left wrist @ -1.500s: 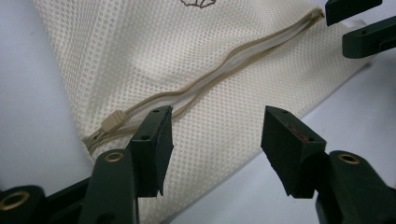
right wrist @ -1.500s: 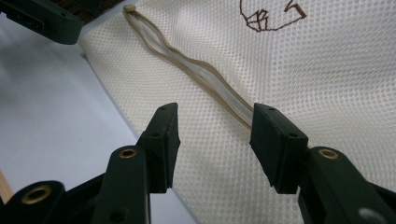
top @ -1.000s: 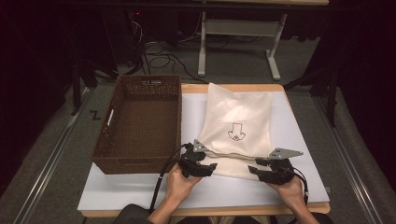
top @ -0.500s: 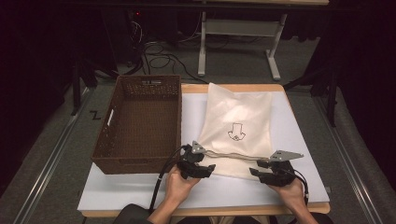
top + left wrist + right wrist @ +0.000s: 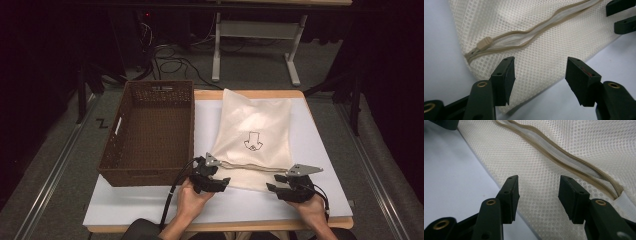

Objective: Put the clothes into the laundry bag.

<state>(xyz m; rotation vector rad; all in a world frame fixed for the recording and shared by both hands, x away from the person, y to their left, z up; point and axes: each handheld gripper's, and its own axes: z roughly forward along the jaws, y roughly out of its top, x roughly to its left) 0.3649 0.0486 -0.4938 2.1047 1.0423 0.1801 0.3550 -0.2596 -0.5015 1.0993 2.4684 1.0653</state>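
A cream mesh bag (image 5: 252, 135) with a small black drawing lies flat on the white table (image 5: 145, 205). Its beige zipper (image 5: 564, 152) runs wavy along the near end, with the pull (image 5: 484, 43) at the bag's left corner. My left gripper (image 5: 223, 179) sits at the bag's near left corner, jaws open over the mesh (image 5: 540, 62), nothing pinched. At the near right corner my right gripper (image 5: 274, 182) is also open, its jaws straddling the bag's edge (image 5: 538, 180) without pressing it. The right gripper's jaws (image 5: 622, 17) show at the far side of the left gripper view.
A brown wicker basket (image 5: 112, 150) stands on the table's left half, right beside the bag and my left hand. Beyond the table are a metal desk frame (image 5: 255, 45) and cables on a dark floor.
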